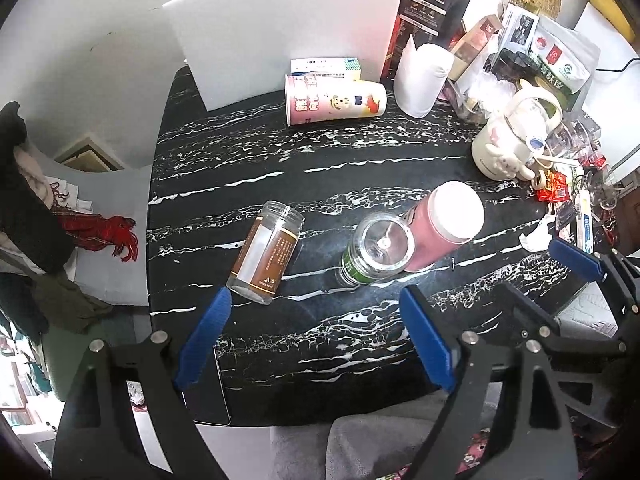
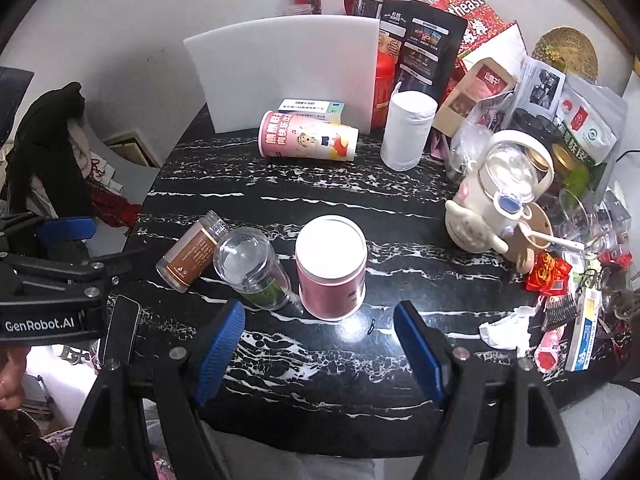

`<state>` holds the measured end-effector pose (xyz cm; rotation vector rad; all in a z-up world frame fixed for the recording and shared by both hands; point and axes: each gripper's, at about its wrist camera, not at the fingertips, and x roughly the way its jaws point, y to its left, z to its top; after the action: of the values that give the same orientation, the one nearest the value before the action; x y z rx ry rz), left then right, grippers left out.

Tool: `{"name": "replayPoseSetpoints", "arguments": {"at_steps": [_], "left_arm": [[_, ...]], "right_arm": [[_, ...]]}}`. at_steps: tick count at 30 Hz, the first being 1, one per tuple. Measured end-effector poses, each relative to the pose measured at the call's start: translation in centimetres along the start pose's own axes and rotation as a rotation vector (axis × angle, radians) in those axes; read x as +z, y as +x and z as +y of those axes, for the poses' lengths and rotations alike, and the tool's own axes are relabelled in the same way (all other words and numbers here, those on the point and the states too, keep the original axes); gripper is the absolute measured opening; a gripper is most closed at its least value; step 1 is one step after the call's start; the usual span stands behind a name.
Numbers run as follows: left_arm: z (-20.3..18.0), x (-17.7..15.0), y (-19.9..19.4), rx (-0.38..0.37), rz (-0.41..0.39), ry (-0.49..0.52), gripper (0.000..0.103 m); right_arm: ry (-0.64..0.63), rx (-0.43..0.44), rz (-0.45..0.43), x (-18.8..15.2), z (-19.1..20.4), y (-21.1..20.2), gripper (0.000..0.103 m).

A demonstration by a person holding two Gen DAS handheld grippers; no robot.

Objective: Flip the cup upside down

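Note:
A pink cup (image 1: 448,224) (image 2: 331,268) stands on the black marble table (image 1: 320,344) with a flat white face upward. Touching its left side stands a clear jar with a green label (image 1: 376,252) (image 2: 252,268). A clear brown-labelled jar (image 1: 266,256) (image 2: 192,252) lies on its side further left. My left gripper (image 1: 314,308) hangs open just short of the two jars, holding nothing. My right gripper (image 2: 320,316) is open too, in front of the pink cup, with nothing between its fingers.
A printed pink paper cup (image 1: 336,102) (image 2: 308,140) lies on its side at the back before a white foam board (image 1: 288,24). A white paper roll (image 2: 408,132), a cream kettle (image 2: 496,196) and piled packets crowd the right side. A phone (image 2: 120,328) lies at the near edge.

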<state>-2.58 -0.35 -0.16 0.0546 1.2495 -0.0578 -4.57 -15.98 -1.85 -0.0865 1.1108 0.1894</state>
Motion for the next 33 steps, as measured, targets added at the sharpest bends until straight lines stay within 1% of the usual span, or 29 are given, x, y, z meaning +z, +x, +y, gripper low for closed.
{"name": "replayPoseSetpoints", "arguments": {"at_steps": [5, 19, 33], "left_arm": [[0.11, 0.24, 0.16, 0.0, 0.004, 0.001, 0.085], [-0.1, 0.64, 0.87, -0.048, 0.02, 0.015, 0.085], [-0.22, 0.86, 0.73, -0.046, 0.014, 0.018, 0.085]], "right_arm": [[-0.005, -0.001, -0.004, 0.38, 0.1, 0.02, 0.077], [0.009, -0.01, 0.008, 0.62, -0.04, 0.28, 0.077], [0.029, -0.013, 0.026, 0.57, -0.33, 0.54, 0.077]]}}
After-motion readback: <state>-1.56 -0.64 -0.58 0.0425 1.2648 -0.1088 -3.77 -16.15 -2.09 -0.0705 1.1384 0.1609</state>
